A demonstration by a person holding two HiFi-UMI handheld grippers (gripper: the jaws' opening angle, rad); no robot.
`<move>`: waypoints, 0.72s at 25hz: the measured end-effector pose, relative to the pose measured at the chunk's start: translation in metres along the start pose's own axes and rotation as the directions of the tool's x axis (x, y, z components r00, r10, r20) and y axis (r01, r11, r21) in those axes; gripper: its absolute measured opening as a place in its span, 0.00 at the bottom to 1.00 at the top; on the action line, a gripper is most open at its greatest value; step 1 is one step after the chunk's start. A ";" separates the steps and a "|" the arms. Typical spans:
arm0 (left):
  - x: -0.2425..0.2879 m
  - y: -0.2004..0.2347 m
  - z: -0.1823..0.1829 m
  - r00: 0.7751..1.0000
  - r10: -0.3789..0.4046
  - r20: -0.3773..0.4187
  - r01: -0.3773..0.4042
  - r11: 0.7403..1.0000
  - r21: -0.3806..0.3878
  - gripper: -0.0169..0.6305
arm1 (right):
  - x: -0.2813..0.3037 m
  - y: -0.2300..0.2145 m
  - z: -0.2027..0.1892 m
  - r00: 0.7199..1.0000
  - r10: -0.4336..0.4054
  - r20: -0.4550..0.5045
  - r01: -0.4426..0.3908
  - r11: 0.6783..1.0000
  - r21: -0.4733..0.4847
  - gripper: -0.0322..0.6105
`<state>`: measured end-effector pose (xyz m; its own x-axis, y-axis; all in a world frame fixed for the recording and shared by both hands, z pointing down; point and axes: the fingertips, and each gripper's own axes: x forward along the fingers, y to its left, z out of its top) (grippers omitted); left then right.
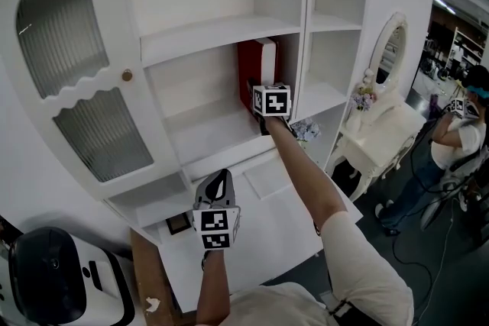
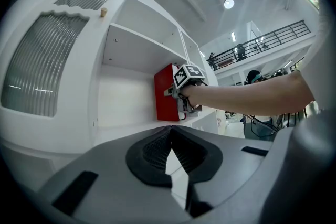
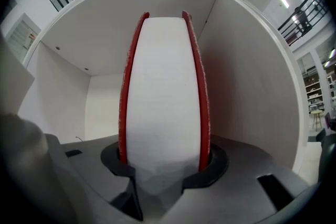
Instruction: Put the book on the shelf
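Right gripper view gives us the red hardback book with white pages standing upright, its covers clamped between the jaws of our right gripper, inside the white wooden cabinet shelf near its right wall. Our left gripper, closed and empty, hangs lower.

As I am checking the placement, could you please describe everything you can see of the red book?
The book is a thick hardback: red covers, white page block. It stands upright, pages facing outward, at the right end of the middle shelf, beside the cabinet's divider. The right gripper clamps both covers near the bottom.
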<state>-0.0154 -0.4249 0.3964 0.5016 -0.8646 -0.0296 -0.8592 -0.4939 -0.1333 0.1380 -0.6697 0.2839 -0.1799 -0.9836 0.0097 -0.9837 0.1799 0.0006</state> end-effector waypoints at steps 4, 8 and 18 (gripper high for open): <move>0.001 0.006 -0.001 1.000 0.009 0.001 -0.009 1.000 0.000 0.05 | 0.010 -0.005 0.001 1.000 -0.007 -0.004 0.007 1.000 0.001 0.40; -0.001 0.012 0.000 1.000 0.021 0.004 -0.020 1.000 -0.009 0.05 | 0.017 -0.005 0.002 1.000 0.004 -0.005 -0.004 1.000 -0.002 0.40; -0.009 0.023 -0.002 0.999 0.049 0.000 -0.049 0.999 -0.014 0.05 | 0.026 -0.013 -0.002 1.000 -0.008 -0.030 0.009 1.000 0.002 0.40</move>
<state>-0.0405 -0.4286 0.3956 0.4589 -0.8878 -0.0364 -0.8842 -0.4522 -0.1174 0.1456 -0.6978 0.2865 -0.1714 -0.9844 0.0398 -0.9852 0.1714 -0.0016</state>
